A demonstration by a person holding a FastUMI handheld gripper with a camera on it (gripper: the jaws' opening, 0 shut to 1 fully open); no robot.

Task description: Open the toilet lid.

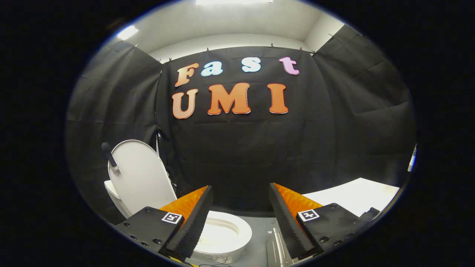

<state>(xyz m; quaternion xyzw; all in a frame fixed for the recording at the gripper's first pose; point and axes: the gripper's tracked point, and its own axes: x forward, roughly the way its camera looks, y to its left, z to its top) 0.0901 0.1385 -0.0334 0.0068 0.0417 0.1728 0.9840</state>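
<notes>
Beyond the spread fingers [240, 193], the toilet lid [141, 174] stands raised.

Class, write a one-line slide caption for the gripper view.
Open gripper holds nothing, its fingers apart above the toilet bowl; the white lid already stands raised beyond them.

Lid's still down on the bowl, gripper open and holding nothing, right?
Not quite. In the gripper view the lid stands raised, tilted back behind the bowl, whose opening is uncovered. The rest holds: the gripper is open, holding nothing.
</notes>
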